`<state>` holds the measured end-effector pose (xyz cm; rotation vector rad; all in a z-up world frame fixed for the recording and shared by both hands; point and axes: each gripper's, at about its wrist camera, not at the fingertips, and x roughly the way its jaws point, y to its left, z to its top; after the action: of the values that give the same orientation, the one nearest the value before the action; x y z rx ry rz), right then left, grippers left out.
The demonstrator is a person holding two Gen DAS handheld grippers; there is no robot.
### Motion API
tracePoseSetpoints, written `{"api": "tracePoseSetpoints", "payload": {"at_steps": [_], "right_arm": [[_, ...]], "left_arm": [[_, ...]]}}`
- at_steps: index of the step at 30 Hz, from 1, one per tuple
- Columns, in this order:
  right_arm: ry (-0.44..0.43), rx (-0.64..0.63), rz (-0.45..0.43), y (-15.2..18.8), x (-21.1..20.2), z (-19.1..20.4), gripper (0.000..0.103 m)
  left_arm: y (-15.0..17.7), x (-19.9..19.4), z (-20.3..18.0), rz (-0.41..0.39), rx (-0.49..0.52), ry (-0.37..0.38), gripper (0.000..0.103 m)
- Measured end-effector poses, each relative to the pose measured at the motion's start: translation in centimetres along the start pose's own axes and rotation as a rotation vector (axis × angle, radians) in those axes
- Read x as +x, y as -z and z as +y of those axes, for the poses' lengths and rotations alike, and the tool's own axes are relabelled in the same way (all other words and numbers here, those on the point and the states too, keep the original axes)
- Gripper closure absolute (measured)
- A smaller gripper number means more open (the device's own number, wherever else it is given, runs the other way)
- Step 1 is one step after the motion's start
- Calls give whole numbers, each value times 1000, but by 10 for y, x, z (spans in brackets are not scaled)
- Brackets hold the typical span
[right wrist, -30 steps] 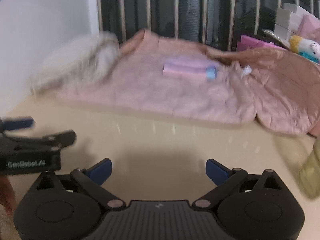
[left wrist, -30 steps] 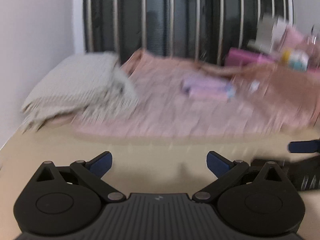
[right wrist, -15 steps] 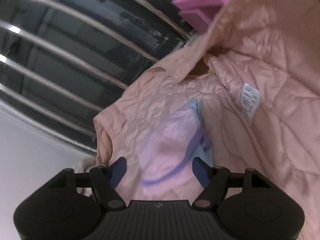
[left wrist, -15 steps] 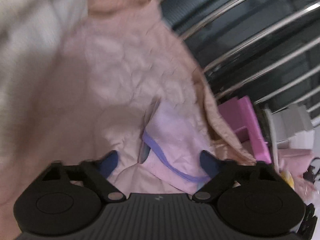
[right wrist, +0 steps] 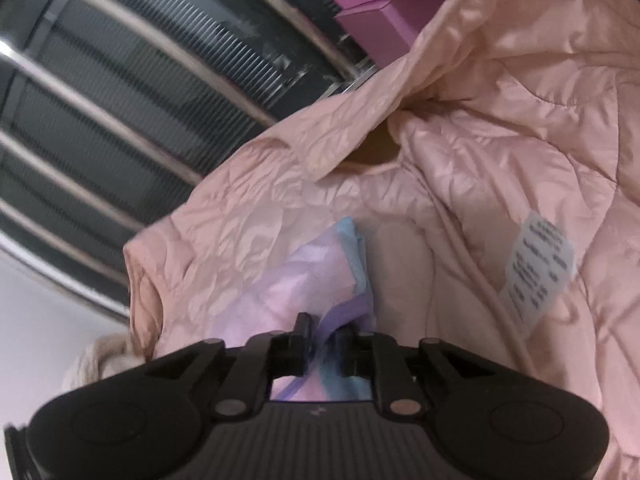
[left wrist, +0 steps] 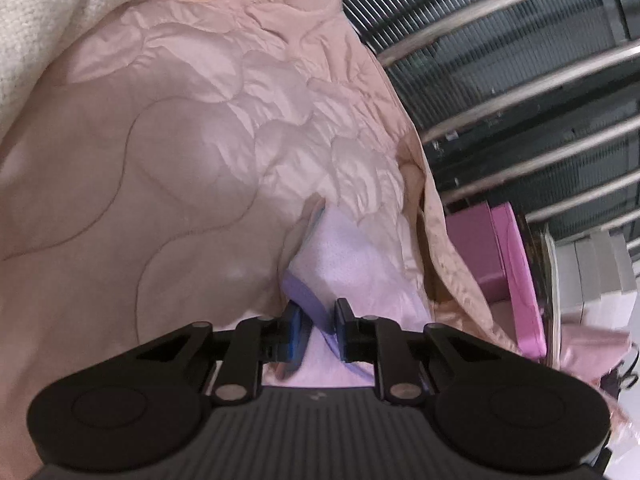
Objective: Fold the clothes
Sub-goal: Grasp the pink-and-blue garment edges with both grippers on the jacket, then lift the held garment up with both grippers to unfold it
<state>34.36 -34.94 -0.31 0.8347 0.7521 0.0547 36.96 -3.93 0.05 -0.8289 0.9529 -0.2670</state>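
Lilac cloth, trimmed with a darker purple band and showing a pale blue panel at one end, lies on a quilted pink jacket, and both grippers pinch it. The left gripper has its fingers narrow and closing, the purple band caught between the pads; the right gripper likewise closes on the band beside the blue panel, cloth bunched between its fingers. A second earlier both pairs of fingers stood wide above a bare beige table with the jacket and the cloth well ahead; now the jacket fills both views, both cameras sit tilted, and the table is hidden. Left of the left fingers a cream knitted garment overlaps the jacket. Right of the right fingers a white care label shows on the jacket's lining. Beyond the fingers stand dark slatted panels crossed by metal bars, with a magenta box and a white wall nearby.
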Motion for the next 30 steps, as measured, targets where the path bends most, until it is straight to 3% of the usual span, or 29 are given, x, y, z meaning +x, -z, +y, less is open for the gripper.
{"api": "tracePoseSetpoints", "payload": {"at_steps": [4,8,13,17,22,27,30], "right_arm": [[-4,-39,-22,-5,1,4,101],[-77,-119,-106,-2,-32,21,101],[-186,-181,-196,5,-102,59,102],[-270,-282,-295,16,-191,109,102],[-414,-448,-468,48,-362,178,102],[-508,-623,-641,89,-517,233,102],[-531,-690,-714,113,-582,254,102]], "left_arm": [[-5,2,-4,-30,11,5,101],[1,-25,-16,-94,21,113,102],[11,-101,-56,-192,76,200,102],[31,-212,-109,-315,177,308,102],[79,-381,-181,-493,344,474,102],[141,-536,-236,-680,508,555,102],[176,-592,-253,-769,581,566,102]]}}
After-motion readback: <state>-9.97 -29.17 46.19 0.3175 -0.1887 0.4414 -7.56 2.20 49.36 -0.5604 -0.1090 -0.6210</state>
